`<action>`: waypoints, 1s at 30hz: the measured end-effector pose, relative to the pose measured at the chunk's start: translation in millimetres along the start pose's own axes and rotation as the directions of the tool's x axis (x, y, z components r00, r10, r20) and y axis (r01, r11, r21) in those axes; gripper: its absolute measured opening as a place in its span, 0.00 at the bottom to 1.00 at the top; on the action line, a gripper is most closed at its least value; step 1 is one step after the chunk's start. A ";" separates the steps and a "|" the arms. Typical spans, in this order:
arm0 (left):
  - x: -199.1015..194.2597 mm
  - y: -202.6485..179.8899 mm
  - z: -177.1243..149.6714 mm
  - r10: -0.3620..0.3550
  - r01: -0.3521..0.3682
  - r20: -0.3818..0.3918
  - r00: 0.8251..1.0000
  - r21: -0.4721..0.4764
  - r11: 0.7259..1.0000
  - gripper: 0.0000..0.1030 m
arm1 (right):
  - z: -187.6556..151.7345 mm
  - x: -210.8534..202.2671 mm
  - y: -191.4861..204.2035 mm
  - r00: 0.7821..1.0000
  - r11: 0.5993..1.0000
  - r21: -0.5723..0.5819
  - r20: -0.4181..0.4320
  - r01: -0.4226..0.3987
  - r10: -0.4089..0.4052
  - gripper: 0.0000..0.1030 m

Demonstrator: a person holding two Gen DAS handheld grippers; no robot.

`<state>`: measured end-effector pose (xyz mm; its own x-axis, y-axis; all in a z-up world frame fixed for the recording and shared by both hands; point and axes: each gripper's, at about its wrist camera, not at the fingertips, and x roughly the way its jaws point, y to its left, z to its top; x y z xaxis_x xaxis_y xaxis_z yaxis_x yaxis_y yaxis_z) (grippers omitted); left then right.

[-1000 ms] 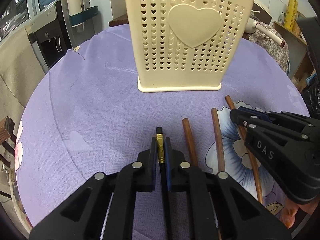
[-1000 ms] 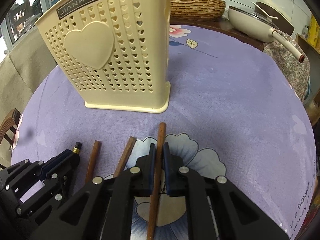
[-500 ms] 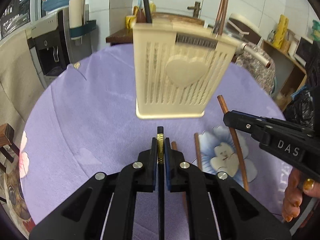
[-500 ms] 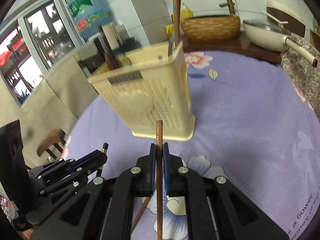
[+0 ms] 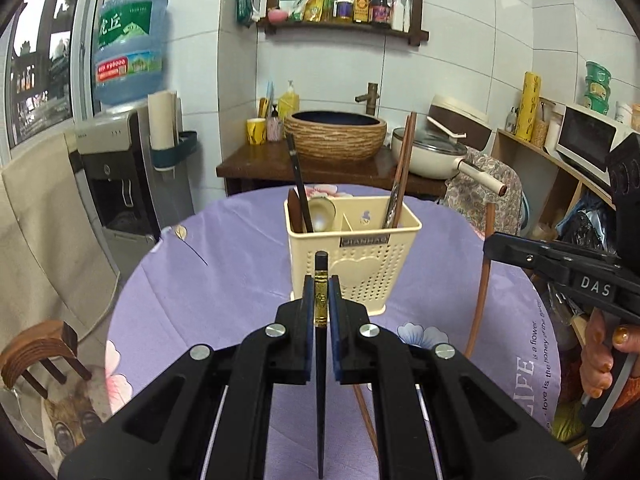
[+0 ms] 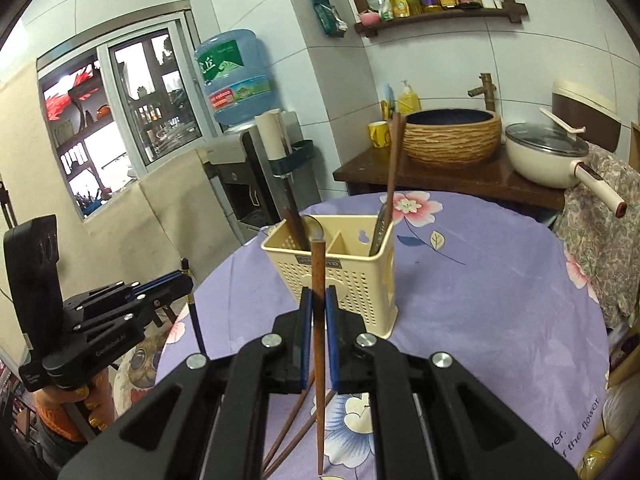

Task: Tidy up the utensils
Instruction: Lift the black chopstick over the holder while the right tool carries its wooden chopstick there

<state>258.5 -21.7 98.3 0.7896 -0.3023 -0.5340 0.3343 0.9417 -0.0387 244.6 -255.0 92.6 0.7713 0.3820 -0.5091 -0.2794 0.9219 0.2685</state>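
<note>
A cream perforated utensil holder [image 5: 360, 264] [image 6: 352, 276] stands on the round purple table [image 5: 224, 280]. It holds a black chopstick, a spoon and brown chopsticks. My left gripper [image 5: 320, 300] is shut on a black chopstick [image 5: 320, 380] with a gold band, held upright above the table in front of the holder. My right gripper [image 6: 318, 312] is shut on a brown wooden chopstick [image 6: 318, 320], also lifted; it shows in the left wrist view [image 5: 480, 280]. The left gripper shows in the right wrist view [image 6: 182, 280]. Two brown chopsticks [image 6: 296, 432] lie on the table below.
A wooden chair [image 5: 36, 356] stands at the table's left edge. Behind the table are a water dispenser [image 5: 120, 184], a sink counter with a woven basin [image 5: 336, 136], and a pan [image 5: 432, 156]. Shelves with a microwave [image 5: 588, 140] are at the right.
Both grippers have risen from the table with their chopsticks and tilted them upright. The holder now appears lower and farther, with its open top in view.
</note>
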 end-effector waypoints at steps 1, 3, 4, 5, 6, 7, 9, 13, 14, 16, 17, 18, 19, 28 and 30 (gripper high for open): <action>-3.6 -0.7 1.8 0.003 -0.003 0.006 1.000 0.006 1.000 0.07 | 1.6 -2.8 1.7 1.000 1.000 -0.008 0.004 0.001 -0.001 0.07; -7.6 -1.8 5.5 0.008 -0.009 0.014 1.000 0.018 1.000 0.07 | 4.3 -4.2 5.0 1.000 1.000 -0.024 0.008 0.005 -0.005 0.07; -8.3 -2.2 7.2 0.011 -0.011 0.017 1.000 0.021 1.000 0.07 | 4.4 -4.0 6.2 1.000 1.000 -0.029 0.007 0.006 -0.006 0.07; -8.9 -2.6 7.5 0.013 -0.014 0.017 1.000 0.024 1.000 0.07 | 5.1 -4.1 7.6 1.000 0.999 -0.033 0.006 0.009 -0.009 0.07; -8.8 -3.4 8.5 0.016 -0.016 0.017 1.000 0.026 1.000 0.07 | 5.6 -4.3 8.7 1.000 0.999 -0.036 0.006 0.010 -0.010 0.07; -8.5 -4.7 8.9 0.018 -0.019 0.018 1.000 0.028 0.999 0.07 | 5.7 -4.8 10.0 1.000 0.999 -0.040 0.006 0.010 -0.010 0.07; -10.2 -4.9 10.0 0.018 -0.019 0.024 1.000 0.031 0.999 0.07 | 6.9 -7.2 11.3 1.000 0.999 -0.046 0.010 0.007 -0.007 0.07; -15.9 -5.1 15.1 0.018 -0.019 0.044 0.999 0.034 0.999 0.07 | 13.9 -11.4 16.2 1.000 0.999 -0.054 0.028 0.003 -0.001 0.07; -17.3 -5.0 17.2 0.015 -0.017 0.047 0.999 0.035 0.999 0.07 | 17.7 -12.6 16.4 0.999 0.999 -0.053 0.032 -0.006 0.008 0.07; -19.6 -4.1 21.9 0.010 -0.012 0.055 0.998 0.034 0.999 0.07 | 24.7 -15.3 18.9 0.998 0.998 -0.051 0.051 -0.021 0.023 0.07; -22.0 -3.6 26.7 0.005 -0.007 0.062 0.998 0.034 0.999 0.07 | 29.6 -17.0 20.6 0.998 0.998 -0.053 0.065 -0.024 0.027 0.07; -24.5 -3.5 31.5 0.001 -0.004 0.070 0.998 0.035 0.999 0.07 | 35.2 -18.8 22.1 0.996 0.998 -0.057 0.082 -0.025 0.030 0.07; -27.2 -2.6 35.5 -0.001 -0.002 0.078 0.997 0.038 0.999 0.07 | 39.2 -19.3 23.5 0.995 0.998 -0.059 0.094 -0.026 0.032 0.07; -64.9 -10.1 116.1 -0.085 0.072 0.167 0.982 0.080 0.994 0.07 | 115.5 -28.6 34.1 0.981 0.998 -0.053 0.187 -0.030 0.040 0.07; -71.5 -12.4 134.3 -0.078 0.062 0.196 0.978 0.086 0.994 0.07 | 133.5 -30.3 37.4 0.976 0.998 -0.060 0.217 -0.004 0.017 0.07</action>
<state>266.9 -31.6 250.4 0.8464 -0.3980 -0.3539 0.4257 0.9049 0.0005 287.1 -240.7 227.2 0.8720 0.3746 -0.3151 -0.3165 0.9225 0.2209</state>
